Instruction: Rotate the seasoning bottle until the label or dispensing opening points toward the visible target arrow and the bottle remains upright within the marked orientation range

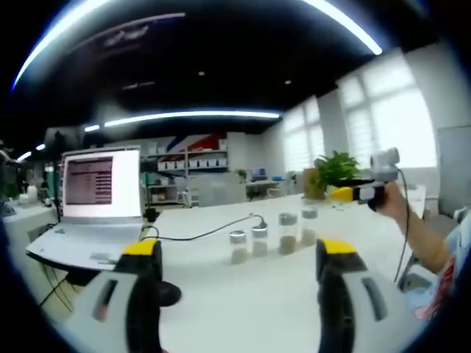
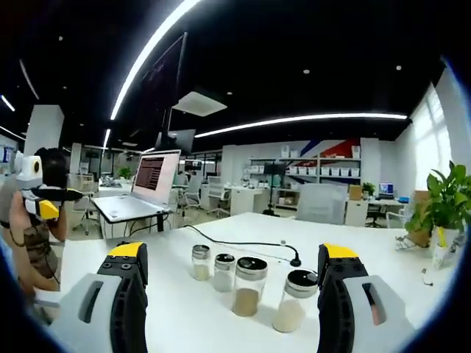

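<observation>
Both tongs, left tongs and right tongs, gape wide and empty because your seasoning bottles stand untouched, upright in a row on the worktop ahead of you

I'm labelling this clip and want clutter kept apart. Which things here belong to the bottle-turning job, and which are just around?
Job: four seasoning bottles in a row; left gripper and right gripper, both open.

Around: laptop, black cable, potted plant, white table.
</observation>
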### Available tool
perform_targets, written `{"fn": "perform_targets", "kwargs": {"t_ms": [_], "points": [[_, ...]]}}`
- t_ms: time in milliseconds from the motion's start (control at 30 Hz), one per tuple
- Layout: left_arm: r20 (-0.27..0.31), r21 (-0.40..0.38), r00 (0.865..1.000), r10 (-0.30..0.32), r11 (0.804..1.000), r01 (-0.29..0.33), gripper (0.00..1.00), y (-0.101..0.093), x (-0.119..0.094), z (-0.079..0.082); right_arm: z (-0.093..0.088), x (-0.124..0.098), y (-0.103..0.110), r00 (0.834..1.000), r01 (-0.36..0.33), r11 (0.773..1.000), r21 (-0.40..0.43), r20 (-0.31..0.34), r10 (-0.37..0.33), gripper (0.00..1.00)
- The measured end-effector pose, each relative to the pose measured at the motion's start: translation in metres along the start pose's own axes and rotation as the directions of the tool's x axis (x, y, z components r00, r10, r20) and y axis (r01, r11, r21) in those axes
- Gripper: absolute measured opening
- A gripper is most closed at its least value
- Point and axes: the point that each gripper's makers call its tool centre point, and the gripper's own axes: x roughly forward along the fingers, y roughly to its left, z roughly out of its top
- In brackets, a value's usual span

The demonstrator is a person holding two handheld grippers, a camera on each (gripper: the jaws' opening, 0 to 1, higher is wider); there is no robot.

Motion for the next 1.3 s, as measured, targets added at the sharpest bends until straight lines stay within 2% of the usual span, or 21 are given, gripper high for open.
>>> {"fn": "perform_targets", "kwargs": {"t_ms": [100, 200, 333, 500, 567, 633, 733, 800, 933, 1000, 1067, 1300], "points": [[0.001, -0.008, 1.0, -0.015, 1.0, 0.015, 0.91, -0.002, 0.001, 0.0, -0.006, 0.018, 0.001, 1.0, -0.011, 1.0, 0.007, 0.014, 0.01, 0.95], [-0.005, -0.002, 1.0, -0.028, 1.0, 0.028, 0.9, -0.005, 0.002, -0.002, -0.019, 0.036, 0.0, 1.0, -0.024, 1.0, 0.006, -0.007, 0.024, 0.96], [-0.007, -0.009, 0.999, -0.051, 0.999, 0.051, 0.9, -0.01, 0.004, -0.003, -0.032, 0.056, -0.003, 1.0, -0.013, 1.0, 0.017, -0.005, 0.013, 0.97], [-0.012, -0.019, 0.998, -0.062, 0.998, 0.062, 0.9, -0.01, 0.004, -0.005, -0.047, 0.078, -0.002, 1.0, -0.024, 0.999, -0.033, -0.006, 0.024, 0.96], [0.001, -0.013, 0.998, -0.066, 0.998, 0.066, 0.9, -0.01, 0.004, -0.003, -0.054, 0.083, -0.005, 1.0, -0.013, 1.0, -0.012, -0.01, 0.013, 0.95], [0.063, -0.03, 0.995, -0.076, 0.996, 0.078, 0.9, -0.012, 0.003, 0.008, -0.06, 0.088, -0.003, 0.999, -0.035, 0.999, 0.024, 0.0, 0.035, 0.94], [0.097, -0.059, 0.991, -0.092, 0.993, 0.098, 0.9, -0.015, -0.002, 0.014, -0.066, 0.094, 0.0, 0.999, -0.046, 0.999, 0.023, 0.005, 0.046, 0.91], [0.101, -0.066, 0.991, -0.088, 0.993, 0.095, 0.9, -0.014, -0.004, 0.014, -0.072, 0.098, 0.0, 0.999, -0.04, 0.999, 0.02, -0.014, 0.041, 0.89], [0.092, -0.055, 0.995, -0.04, 0.997, 0.045, 0.9, -0.005, -0.005, 0.012, -0.078, 0.105, -0.001, 1.0, -0.002, 0.999, 0.037, -0.001, 0.002, 0.87], [0.077, -0.038, 0.996, -0.042, 0.998, 0.045, 0.9, -0.005, -0.004, 0.01, -0.078, 0.107, -0.005, 0.999, 0.034, 0.997, 0.065, 0.018, -0.035, 0.84], [0.075, -0.04, 0.996, -0.045, 0.998, 0.048, 0.9, -0.005, -0.004, 0.01, -0.076, 0.109, -0.004, 0.998, 0.038, 0.997, 0.062, 0.038, -0.04, 0.83], [0.075, -0.053, 0.996, -0.052, 0.997, 0.056, 0.9, -0.008, 0.002, 0.01, -0.084, 0.114, -0.006, 0.994, 0.102, 0.994, 0.042, 0.022, -0.103, 0.79]]}}
